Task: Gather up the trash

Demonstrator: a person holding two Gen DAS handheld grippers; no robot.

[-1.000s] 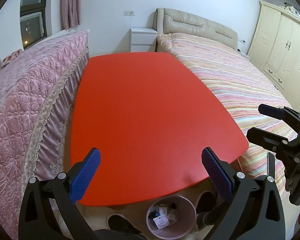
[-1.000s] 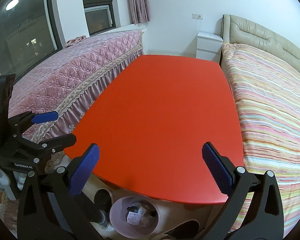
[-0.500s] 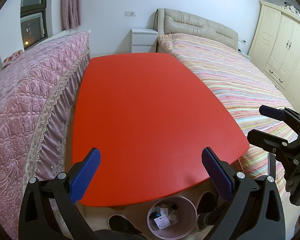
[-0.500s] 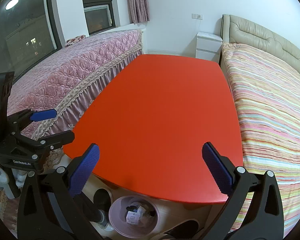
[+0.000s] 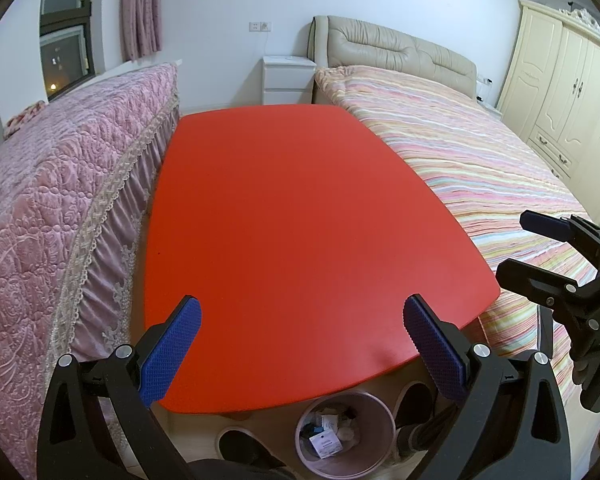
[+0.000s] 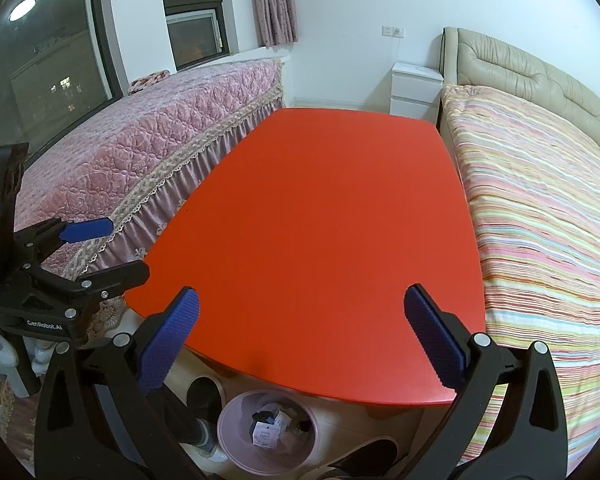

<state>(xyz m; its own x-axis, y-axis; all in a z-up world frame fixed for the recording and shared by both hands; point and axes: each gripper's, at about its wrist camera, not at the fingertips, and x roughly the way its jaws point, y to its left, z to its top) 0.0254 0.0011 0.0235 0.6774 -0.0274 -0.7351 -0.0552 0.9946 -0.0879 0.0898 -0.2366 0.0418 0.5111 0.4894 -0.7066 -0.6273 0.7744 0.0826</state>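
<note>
Trash [image 5: 327, 436]: paper scraps and small packets, inside bin, on floor under near table edge; also in right view [image 6: 269, 426]
Bin [image 5: 376, 412]: pink, round, upright, on floor below table's near edge; right view [image 6: 236, 412]
Shoes [image 5: 236, 440]: dark, on floor just beside bin, both sides
Table [image 5: 300, 220]: red top, bare, rounded corners, between the two beds
Left gripper [image 5: 300, 344]: wide open, holding nothing, blue pads apart, above near table edge; seen from side in right view [image 6: 108, 248], also open
Right gripper [image 6: 302, 340]: wide open, holding nothing, above near table edge; seen at right edge of left view [image 5: 516, 248], fingers apart
Pads [image 5: 172, 348]: blue, textured, on black fingers
Left bed [image 5: 52, 200]: pink quilted cover, lace trim, touching table's left side
Right bed [image 5: 480, 160]: striped cover, beige headboard, along table's right side
Nightstand [image 5: 288, 80]: white, against far wall, between beds
Wardrobe [image 5: 560, 92]: cream, far right
Window [image 6: 60, 60]: dark outside, ceiling light reflected
Curtain [image 6: 274, 0]: pink, beside window
</note>
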